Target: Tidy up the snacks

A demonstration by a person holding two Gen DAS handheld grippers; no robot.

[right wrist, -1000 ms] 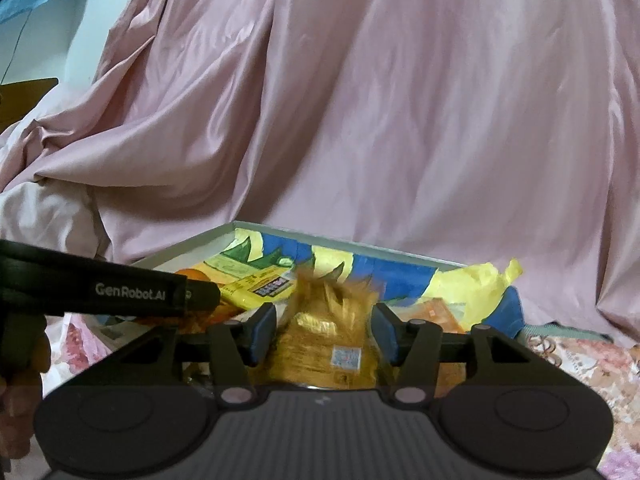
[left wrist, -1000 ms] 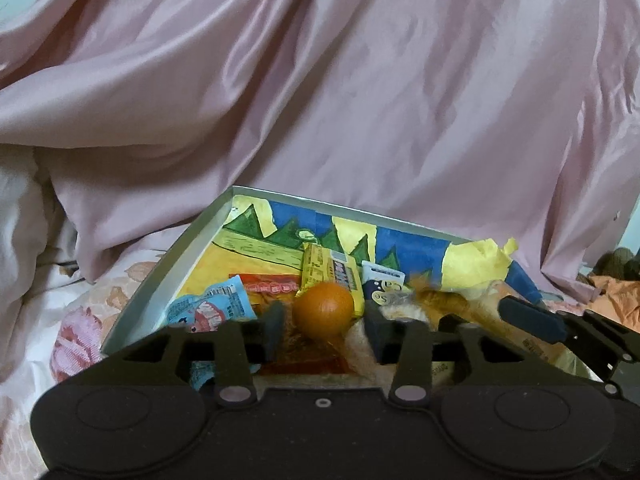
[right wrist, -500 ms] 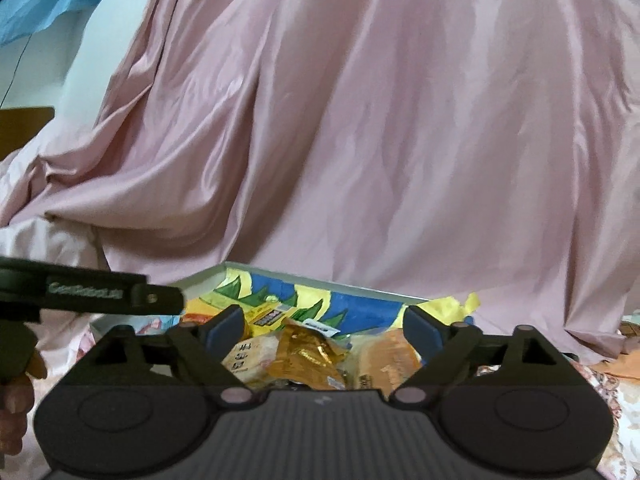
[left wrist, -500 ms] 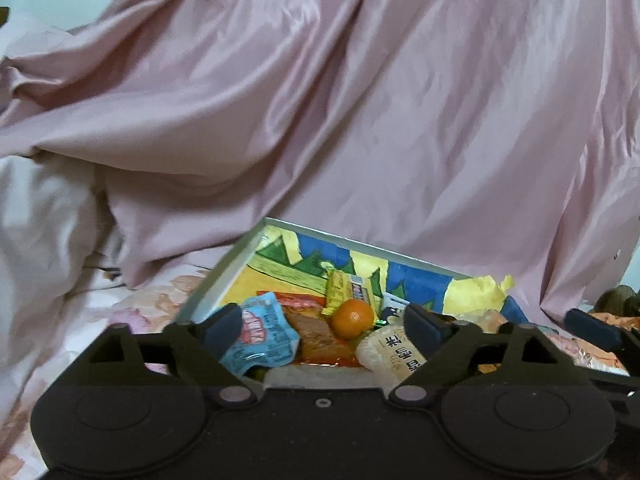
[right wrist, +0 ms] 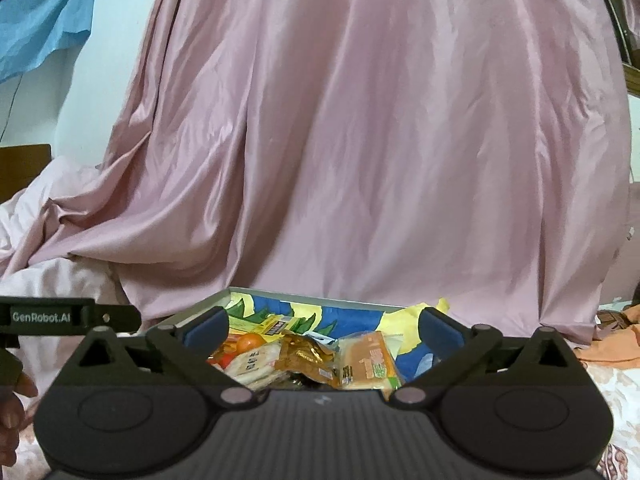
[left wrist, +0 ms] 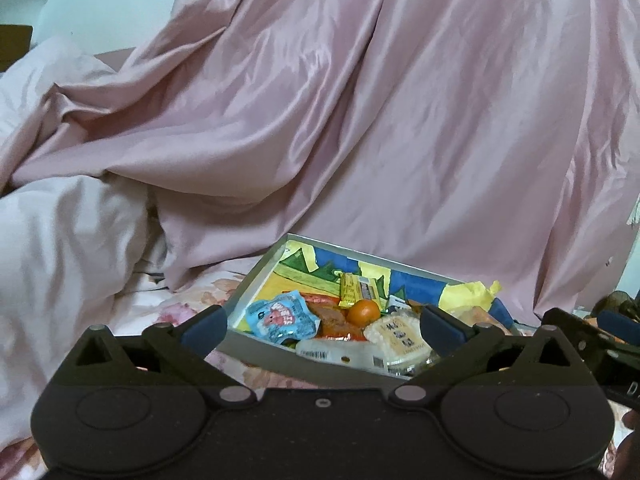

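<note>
A shallow box (left wrist: 256,280) with a painted blue, yellow and green inside lies on the bed and holds several snacks. In the left wrist view I see a small orange (left wrist: 363,312), a blue packet (left wrist: 282,320), a yellow bar (left wrist: 352,292) and a white rice-cracker pack (left wrist: 398,338). My left gripper (left wrist: 323,328) hangs short of the box, jaws opening wide, nothing between them. The right wrist view shows a golden packet (right wrist: 306,356) and an orange bread packet (right wrist: 366,360) lying in the box (right wrist: 304,295). My right gripper (right wrist: 323,326) is back from them, jaws opening, empty.
A pink satin sheet (left wrist: 360,120) rises steeply behind the box. White bedding (left wrist: 60,240) is heaped on the left, over a floral bedsheet (left wrist: 192,300). Orange cloth (right wrist: 612,344) lies at the right. A blue cloth (right wrist: 36,20) hangs at the upper left.
The left jaws let go of the orange and the right jaws let go of the golden packet. Both grippers opened wide and drew back and upward from the box.
</note>
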